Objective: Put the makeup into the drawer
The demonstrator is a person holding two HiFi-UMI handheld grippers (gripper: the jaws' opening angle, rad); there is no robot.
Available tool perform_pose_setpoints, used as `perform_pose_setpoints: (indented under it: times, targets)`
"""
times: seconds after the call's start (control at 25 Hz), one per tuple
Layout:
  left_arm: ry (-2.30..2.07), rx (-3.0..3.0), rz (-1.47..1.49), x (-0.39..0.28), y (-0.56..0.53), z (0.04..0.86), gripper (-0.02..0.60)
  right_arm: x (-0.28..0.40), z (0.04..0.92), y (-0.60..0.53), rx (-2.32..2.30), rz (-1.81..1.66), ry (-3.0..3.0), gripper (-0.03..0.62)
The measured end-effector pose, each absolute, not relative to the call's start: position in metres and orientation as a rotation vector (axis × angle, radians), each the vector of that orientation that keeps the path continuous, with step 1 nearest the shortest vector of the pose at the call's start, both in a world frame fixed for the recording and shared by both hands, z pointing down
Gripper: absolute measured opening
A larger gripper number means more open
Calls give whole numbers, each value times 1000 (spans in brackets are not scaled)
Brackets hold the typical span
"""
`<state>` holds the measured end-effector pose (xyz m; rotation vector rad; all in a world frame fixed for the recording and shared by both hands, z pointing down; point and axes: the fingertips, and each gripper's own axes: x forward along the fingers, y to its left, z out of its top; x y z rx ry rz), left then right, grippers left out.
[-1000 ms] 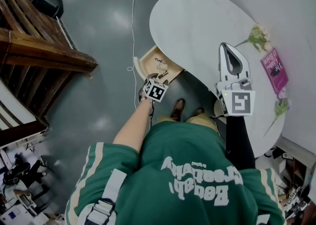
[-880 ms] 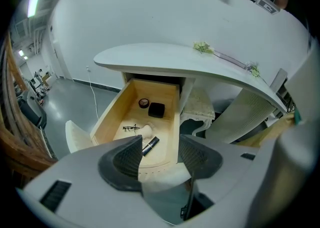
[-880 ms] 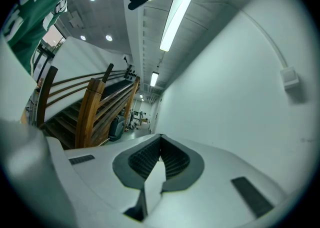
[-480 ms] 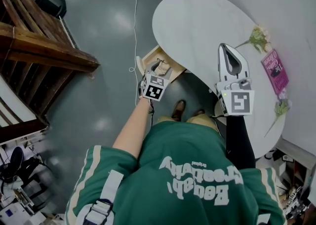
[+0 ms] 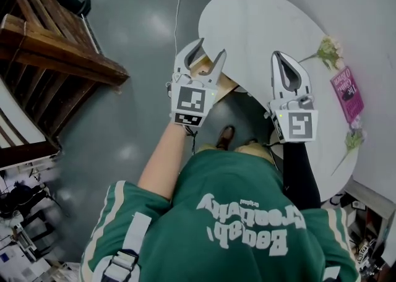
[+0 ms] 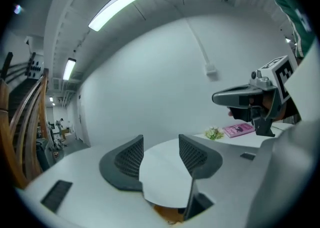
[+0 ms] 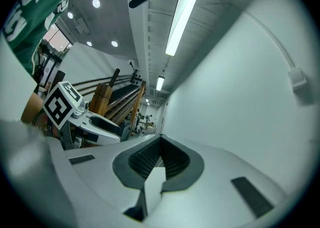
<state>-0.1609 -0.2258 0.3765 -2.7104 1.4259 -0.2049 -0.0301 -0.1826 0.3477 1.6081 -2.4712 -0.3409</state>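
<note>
My left gripper (image 5: 210, 49) is raised to about table height, pointing level, open with nothing between its jaws (image 6: 161, 141). It covers most of the open wooden drawer (image 5: 224, 84) under the white table's (image 5: 260, 21) near edge; only a strip of wood shows (image 6: 167, 215). No makeup shows in any view now. My right gripper (image 5: 278, 55) hovers over the table's near side, shut with nothing in it (image 7: 159, 158). Each gripper shows in the other's view: the right gripper (image 6: 235, 97) and the left gripper (image 7: 100, 124).
A pink book (image 5: 346, 92) and flower sprigs (image 5: 327, 49) lie on the table's right side by the wall. Dark wooden stairs (image 5: 55, 52) stand at the left, across grey floor. A white cable (image 5: 177, 2) runs over the floor toward the drawer. The person's shoe (image 5: 224, 137) is below the table.
The left gripper has risen from down at the drawer to table height and now hides the drawer's contents; its jaws stayed open. The right gripper has hardly moved.
</note>
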Motion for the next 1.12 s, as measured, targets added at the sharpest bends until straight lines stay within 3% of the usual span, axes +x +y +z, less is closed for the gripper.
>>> perform_pose_setpoints:
  times: [0.2,0.24,0.28,0.32,1.12]
  targets:
    - [1462,-2693,-209,-168,-226,374,238,-28,348,-181,1611,-324,-2475,9]
    - [1482,-2667,-224,-170,-225,374,187,-27,348,-181,1614,-322,-2473,9]
    - [1505,-2638,-239,-172,-225,373,24,-26,348,-181,1617,-322,-2470,9]
    - [1520,-2618,-251,-174,-225,374,15,-25,348,-181,1620,-323,-2467,9]
    - [1539,-2650,-294,-177,-226,387,15,-52,354,-192,1512,-288,-2539,8]
